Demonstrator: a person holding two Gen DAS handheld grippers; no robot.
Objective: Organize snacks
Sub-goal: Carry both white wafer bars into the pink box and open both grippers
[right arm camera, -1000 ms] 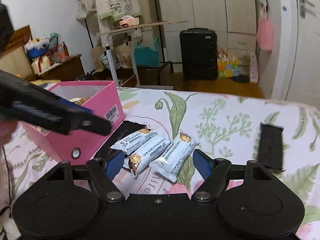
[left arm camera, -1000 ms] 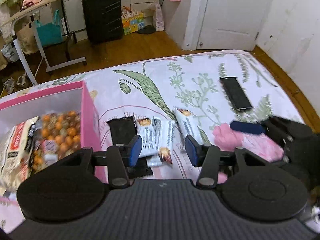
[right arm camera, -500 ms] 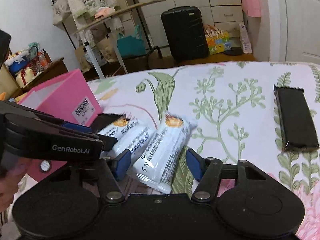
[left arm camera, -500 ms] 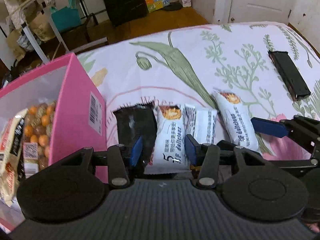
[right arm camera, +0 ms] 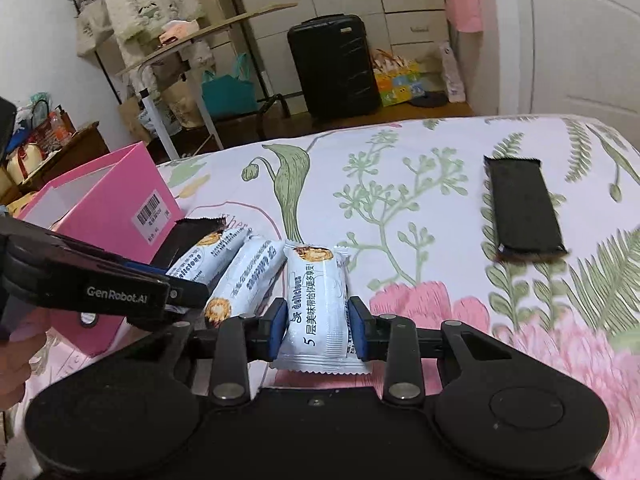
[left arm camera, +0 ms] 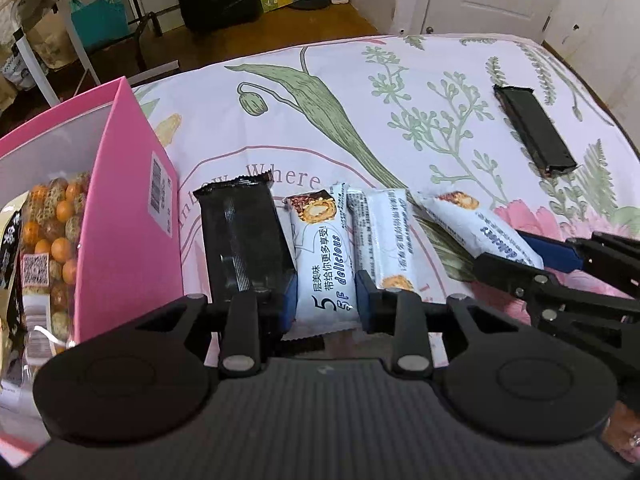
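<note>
Floral bedding (left arm camera: 400, 92) covers the bed that serves as the work surface, and on it, low in the middle of both frames, lie three white wafer packets in a row. In the left wrist view the left gripper (left arm camera: 326, 304) has its blue pads (left arm camera: 289, 306) narrowed onto either side of the leftmost white packet (left arm camera: 324, 256), touching or all but touching the wrapper; in the right wrist view the right gripper (right arm camera: 318, 330) brackets the rightmost white packet (right arm camera: 318, 300) the same way, pads against its long edges. Whether either is fully clamped cannot be told. The middle white packet (left arm camera: 386, 236) lies untouched between them. The step in hand looks like a double pick, and the next move probably calls for firming both grips, lifting, and carrying the packets to the pink box (left arm camera: 128, 216) at the left edge. A black packet (left arm camera: 244, 236) lies beside the box, touching the left-held one, and may drag along with it. A second black packet (right arm camera: 522, 208) lies well apart at the right. Only the left view looks down into the box, showing bagged snacks (left arm camera: 48, 240) already inside; the right view shows just its outer wall (right arm camera: 116, 208) and barcode label, but shows the left gripper from the side.
</note>
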